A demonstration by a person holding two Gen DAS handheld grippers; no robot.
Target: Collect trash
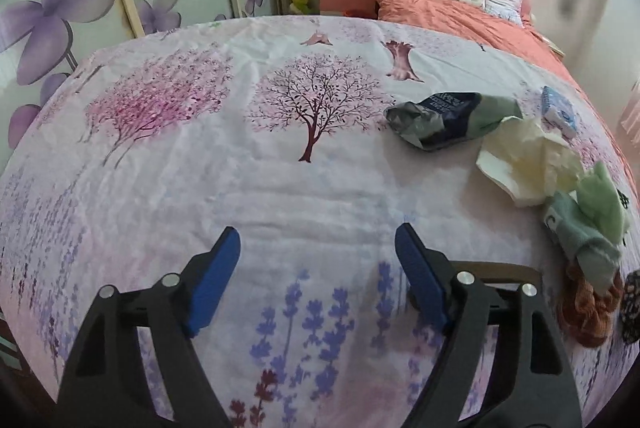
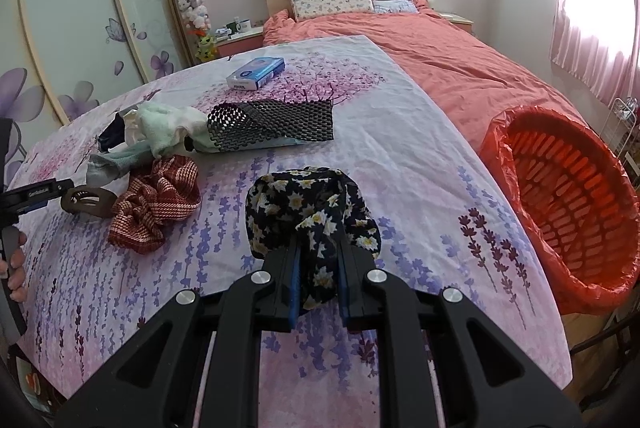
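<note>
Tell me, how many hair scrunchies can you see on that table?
2. A dark floral scrunchie is pinched in the right gripper near the table's front edge. A red striped scrunchie lies to its left, beside the cloth pile, which may hide more.

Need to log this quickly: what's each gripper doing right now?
Left gripper: open, nothing between its fingers.
Right gripper: shut on the black floral scrunchie.

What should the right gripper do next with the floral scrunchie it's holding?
Probably carry it right, to the red bin. The right gripper has its jaws shut on the floral scrunchie, and the bin sits open beside the table edge, seemingly empty.
</note>
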